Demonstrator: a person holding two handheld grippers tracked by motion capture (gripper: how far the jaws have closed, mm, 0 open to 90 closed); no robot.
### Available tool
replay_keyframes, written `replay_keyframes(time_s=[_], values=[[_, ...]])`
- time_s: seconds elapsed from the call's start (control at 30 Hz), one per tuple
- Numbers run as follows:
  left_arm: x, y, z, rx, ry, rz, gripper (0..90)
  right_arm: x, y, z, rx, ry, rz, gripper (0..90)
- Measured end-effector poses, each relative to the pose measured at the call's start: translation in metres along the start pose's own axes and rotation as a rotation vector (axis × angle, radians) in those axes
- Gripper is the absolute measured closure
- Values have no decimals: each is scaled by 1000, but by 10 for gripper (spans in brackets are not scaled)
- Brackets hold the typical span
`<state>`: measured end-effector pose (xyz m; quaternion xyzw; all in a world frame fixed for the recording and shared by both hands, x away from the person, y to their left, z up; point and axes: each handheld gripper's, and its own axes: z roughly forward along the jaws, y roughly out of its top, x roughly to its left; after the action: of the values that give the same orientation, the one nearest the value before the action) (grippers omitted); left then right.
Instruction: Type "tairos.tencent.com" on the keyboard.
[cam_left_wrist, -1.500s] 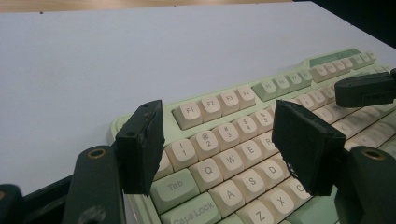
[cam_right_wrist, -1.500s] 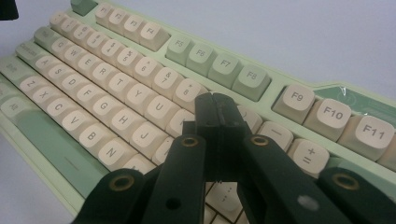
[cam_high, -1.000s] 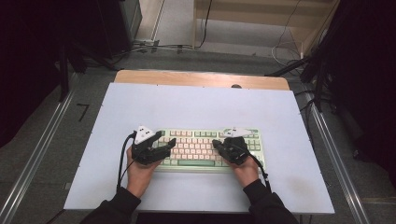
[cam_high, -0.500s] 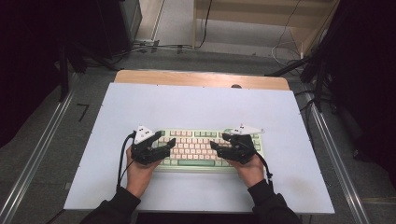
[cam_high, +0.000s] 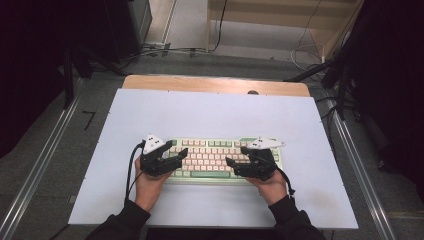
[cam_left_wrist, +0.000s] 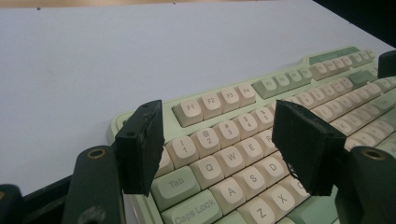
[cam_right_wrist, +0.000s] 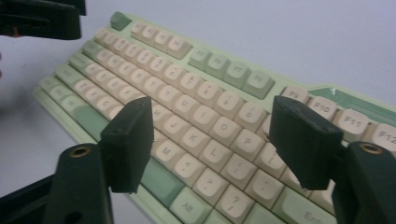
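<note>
Keyboard work at the bench, seen from above and along each gripper. A green-and-cream keyboard (cam_high: 225, 157) lies flat on the pale sheet (cam_high: 215, 112) that covers the bench, near the front edge and roughly midway between the left and right edges, its long side parallel to that front edge. The left gripper (cam_high: 176, 163) hovers over the keyboard's left end; in the left gripper view its jaws stand spread above the number and letter rows near Tab (cam_left_wrist: 176, 184) and Caps Lock, with nothing between the pads and no key pressed. The right gripper (cam_high: 232, 166) hovers over the right half of the board. Its jaws have just been opening and now stand spread; in the right gripper view they frame the letter keys around P (cam_right_wrist: 246, 137) and L, again with nothing held and clear air beneath the pads. Both tools point inward toward the middle of the keyboard, each carried by a hand (cam_high: 150, 187) that enters from the front edge.

Progress, as a judgement: the grippers are positioned as for typing, and neither is in contact with a key at this moment. How many keys have been struck cannot be told, since no screen or output is visible. What appears to remain is lowering a jaw tip onto a chosen key.
</note>
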<state>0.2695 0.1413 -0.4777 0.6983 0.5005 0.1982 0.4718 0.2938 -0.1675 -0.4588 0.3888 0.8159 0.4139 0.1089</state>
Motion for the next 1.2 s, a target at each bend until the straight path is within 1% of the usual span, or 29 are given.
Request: replay_keyframes(time_s=[0.07,0.1,0.17,0.23,0.3,0.5,0.7,0.83,1.03,1.2], values=[[0,0,0,-2,1,0,345,4,-1,0,-11,1,-14,479],[0,0,0,-2,1,1,346,7,-2,0,-20,-6,-25,543],[0,0,0,-1,2,3,346,11,-4,0,-29,-4,-41,699],[0,0,0,-1,0,2,346,13,-5,2,-31,5,-43,807],[0,0,0,0,1,4,346,14,-5,3,-28,9,-46,872],[-1,0,0,4,-1,6,346,18,-7,9,-11,28,-54,873],[-1,0,0,3,-1,4,346,22,-9,15,9,36,-63,873],[-1,0,0,3,-2,5,346,22,-9,17,12,35,-66,873],[0,0,0,4,-1,5,346,21,-14,25,45,29,-72,873],[0,-1,1,6,-1,5,346,23,-15,28,51,31,-75,873]])
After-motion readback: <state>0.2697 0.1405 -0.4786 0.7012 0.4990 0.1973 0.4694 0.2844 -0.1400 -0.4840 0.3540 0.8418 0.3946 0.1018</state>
